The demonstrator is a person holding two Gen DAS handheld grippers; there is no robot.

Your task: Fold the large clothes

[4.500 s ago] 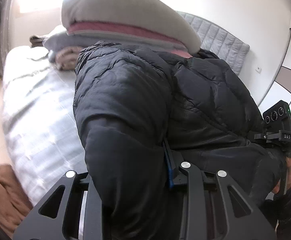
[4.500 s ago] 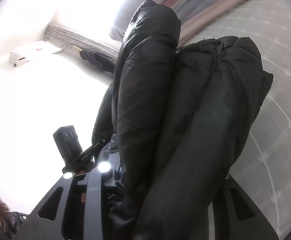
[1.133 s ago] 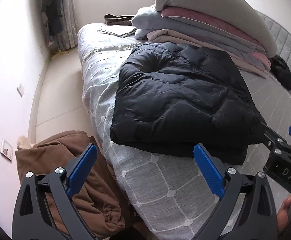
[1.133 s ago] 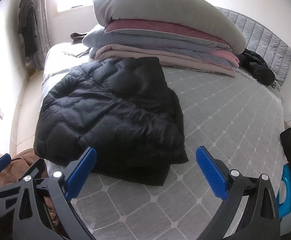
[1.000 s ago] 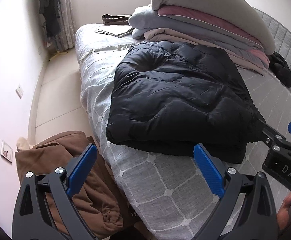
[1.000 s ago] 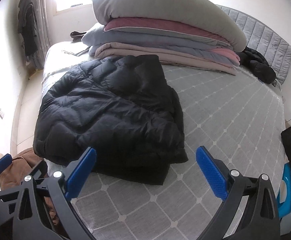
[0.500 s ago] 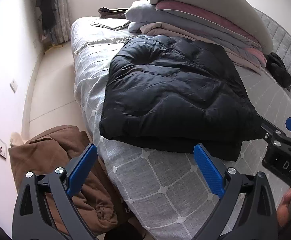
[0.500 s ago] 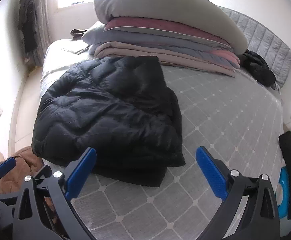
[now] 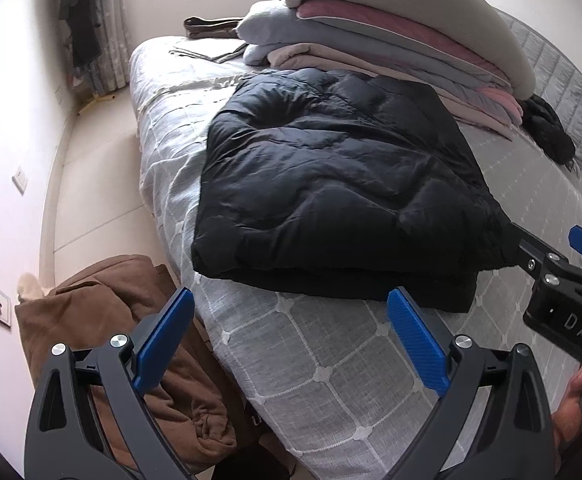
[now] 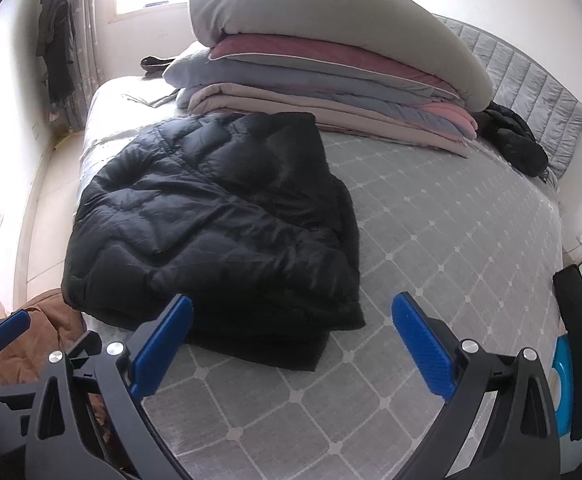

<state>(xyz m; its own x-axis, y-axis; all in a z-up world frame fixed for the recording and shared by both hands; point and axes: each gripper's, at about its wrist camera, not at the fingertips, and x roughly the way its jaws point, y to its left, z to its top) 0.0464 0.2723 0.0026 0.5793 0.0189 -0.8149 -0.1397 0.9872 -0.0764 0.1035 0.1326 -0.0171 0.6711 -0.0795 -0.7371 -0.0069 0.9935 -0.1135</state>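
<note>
A black puffer jacket (image 9: 339, 192) (image 10: 219, 224) lies folded into a thick rectangle on the grey quilted bed (image 9: 331, 364) (image 10: 451, 240), near its left edge. My left gripper (image 9: 291, 340) hovers open over the bed's near corner, short of the jacket, with nothing between its blue pads. Over the bedspread just in front of the jacket's near edge, my right gripper (image 10: 291, 344) is open and empty too. The right gripper's body shows at the right edge of the left wrist view, beside the jacket's right side.
A tall stack of folded blankets and a pillow (image 10: 331, 64) fills the back of the bed. A small dark garment (image 10: 515, 144) lies by the grey headboard. A brown garment (image 9: 131, 340) is heaped on the floor left of the bed. A blue object (image 10: 563, 380) sits at the right.
4.5 s ago both grippers held the jacket up, shut on it. It now lies folded on the bed and both are open. Over the last second both views shifted only slightly.
</note>
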